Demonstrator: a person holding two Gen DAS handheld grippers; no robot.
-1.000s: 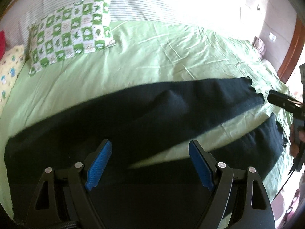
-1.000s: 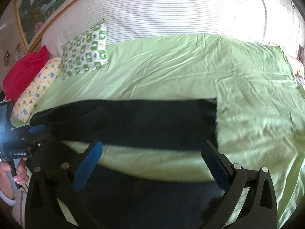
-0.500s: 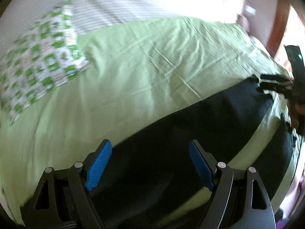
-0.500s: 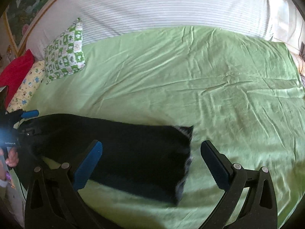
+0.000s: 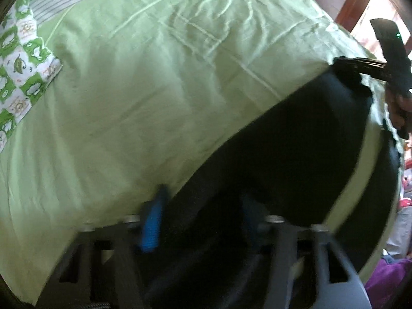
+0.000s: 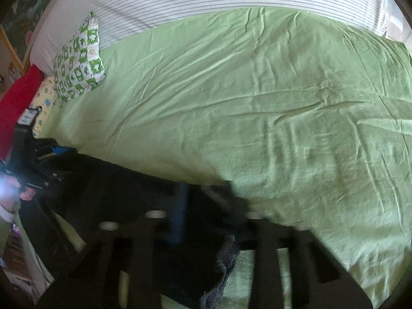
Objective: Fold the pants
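Note:
Black pants point(image 5: 296, 159) lie lengthwise on a green bed sheet point(image 5: 154, 90). In the left wrist view my left gripper point(image 5: 200, 219) is down at the waist end, its blue pads closer together, with black cloth between them; the image is blurred. The right gripper also shows in this view point(image 5: 360, 67) at the far leg hem. In the right wrist view my right gripper point(image 6: 206, 211) sits over the hem of the far leg point(image 6: 144, 193), pads narrowed around cloth, blurred. The left gripper also shows in that view point(image 6: 51, 154) at the waist.
A green-and-white checked pillow point(image 6: 77, 64), a yellow pillow point(image 6: 43, 100) and a red one point(image 6: 18, 103) lie at the head of the bed by a striped sheet point(image 6: 206, 0). A wooden door frame point(image 5: 355, 2) stands past the bed's foot.
Both grippers have dropped down onto the pants and their jaws have narrowed from wide open. The left went to the waist, the right to the far leg's hem.

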